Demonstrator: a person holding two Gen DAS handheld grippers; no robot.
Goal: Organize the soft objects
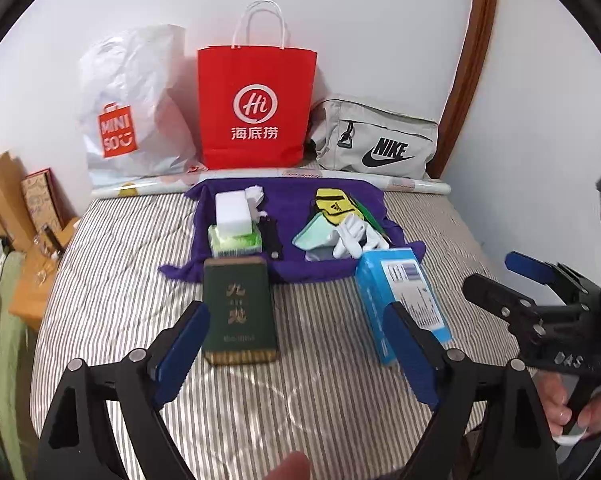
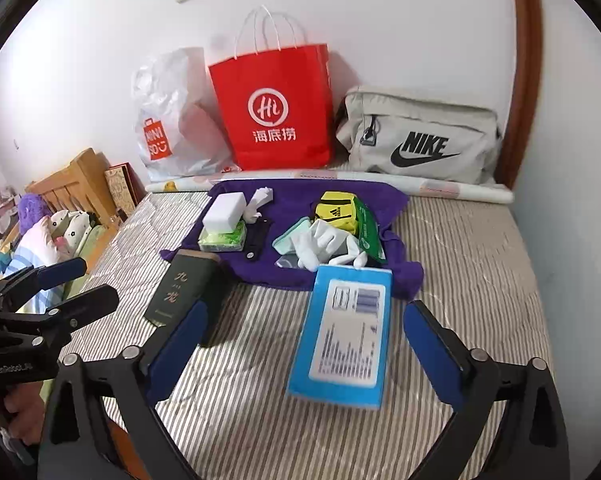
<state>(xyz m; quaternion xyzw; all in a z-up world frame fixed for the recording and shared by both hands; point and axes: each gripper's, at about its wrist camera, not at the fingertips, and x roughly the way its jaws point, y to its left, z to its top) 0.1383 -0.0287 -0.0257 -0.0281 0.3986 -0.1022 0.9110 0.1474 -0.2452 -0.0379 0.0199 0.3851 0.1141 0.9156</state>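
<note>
A purple cloth lies on the striped bed. On it sit a white sponge block on a green tissue pack, white gloves, a yellow Adidas pouch and a green packet. A dark green box and a blue box lie in front. My left gripper is open and empty, just before the green box. My right gripper is open and empty, astride the blue box.
A red paper bag, a white Miniso bag and a grey Nike bag stand against the back wall. A paper roll lies before them. Wooden furniture and pillows are at the left.
</note>
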